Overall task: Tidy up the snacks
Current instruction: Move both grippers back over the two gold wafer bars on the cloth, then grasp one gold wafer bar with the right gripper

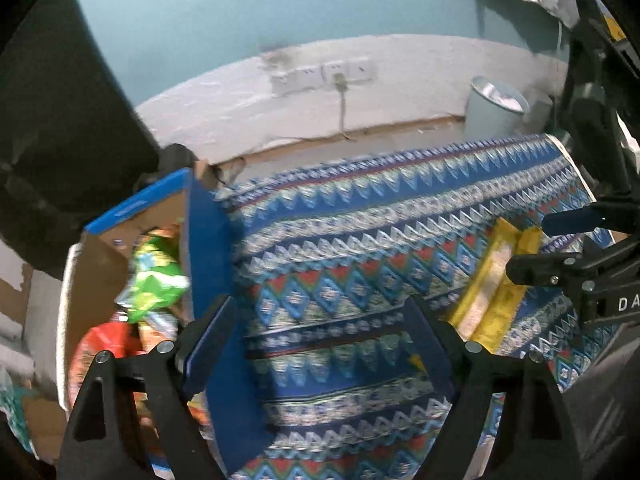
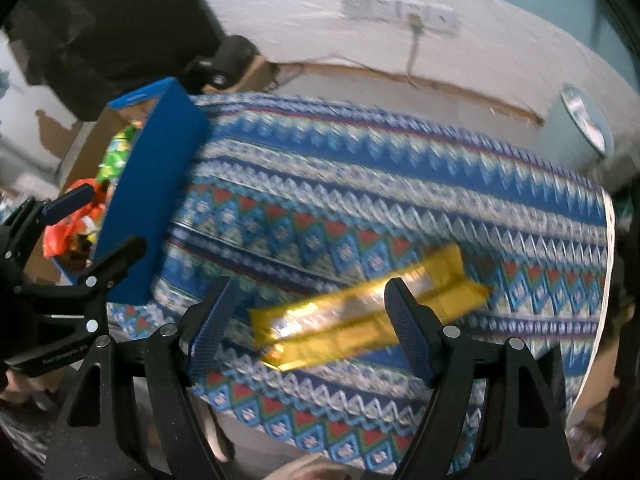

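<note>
So by this point we were pretty far along, judging by the scene: the blue cardboard box (image 1: 208, 240) at the left end of the table was already stuffed with snack bags, a green one (image 1: 154, 280) on top and an orange-red one (image 1: 106, 344) nearer us, while the patterned tablecloth (image 1: 360, 240) was almost bare. What looked left was the yellow wrapped snack (image 2: 360, 312) lying flat on the cloth, long and thin; it could have been two packets lying side by side rather than one, since the motion blur made that hard to call. Our right gripper (image 2: 308, 320) hung right above it with both jaws spread wide and nothing pinched between them. In that wrist view the wrapper ran slantwise across the gap, its right part passing behind the right finger (image 2: 408, 332), so we were lined up over it but not touching it as far as we could see. Our left gripper (image 1: 324, 344) was also wide open and empty, hovering over bare cloth just beside the box's near wall, with the yellow snack well off to its right, near the other gripper. We figured one more grab and a carry over to the box would about finish things.
</note>
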The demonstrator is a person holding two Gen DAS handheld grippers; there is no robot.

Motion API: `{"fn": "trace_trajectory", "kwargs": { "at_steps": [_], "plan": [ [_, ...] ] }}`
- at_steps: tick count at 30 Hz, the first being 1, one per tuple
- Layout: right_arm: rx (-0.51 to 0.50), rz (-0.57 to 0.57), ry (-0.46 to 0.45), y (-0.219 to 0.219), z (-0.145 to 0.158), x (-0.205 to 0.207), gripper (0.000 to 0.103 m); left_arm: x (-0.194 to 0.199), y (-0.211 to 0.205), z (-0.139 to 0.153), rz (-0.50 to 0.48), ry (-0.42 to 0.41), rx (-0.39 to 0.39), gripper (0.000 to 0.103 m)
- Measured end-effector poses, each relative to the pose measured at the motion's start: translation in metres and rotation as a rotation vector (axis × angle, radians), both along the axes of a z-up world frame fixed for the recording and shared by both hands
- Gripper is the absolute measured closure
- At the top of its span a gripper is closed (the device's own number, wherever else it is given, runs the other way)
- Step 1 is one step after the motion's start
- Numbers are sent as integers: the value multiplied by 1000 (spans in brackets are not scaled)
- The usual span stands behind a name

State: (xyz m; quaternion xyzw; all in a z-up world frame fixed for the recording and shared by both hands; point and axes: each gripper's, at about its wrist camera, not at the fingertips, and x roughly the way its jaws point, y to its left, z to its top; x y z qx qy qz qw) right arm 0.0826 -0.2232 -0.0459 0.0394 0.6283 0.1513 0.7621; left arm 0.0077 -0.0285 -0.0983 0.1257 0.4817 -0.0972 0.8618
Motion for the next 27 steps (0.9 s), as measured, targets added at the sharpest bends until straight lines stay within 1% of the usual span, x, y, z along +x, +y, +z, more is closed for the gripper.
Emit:
{"fn": "trace_trajectory", "kwargs": {
  "at_steps": [4, 9, 13, 22, 27],
  "plan": [
    [1, -50, 43, -25, -16, -7, 26, -1, -21, -13, -35, 31, -6, 16],
    [-18, -96, 99, -46, -40, -13, 26, 4, -45, -33, -73, 54, 39, 16],
    [-13, -129, 143, -56, -60, -15, 26, 8, -57, -47, -87, 68, 72, 16],
    [-17, -162, 215, -57, -93, -10, 26, 16, -64, -75, -93, 127, 87, 16],
    [48, -198, 246, -56, -111, -4, 26, 21, -63, -89, -85, 157, 98, 16]
  ]
}}
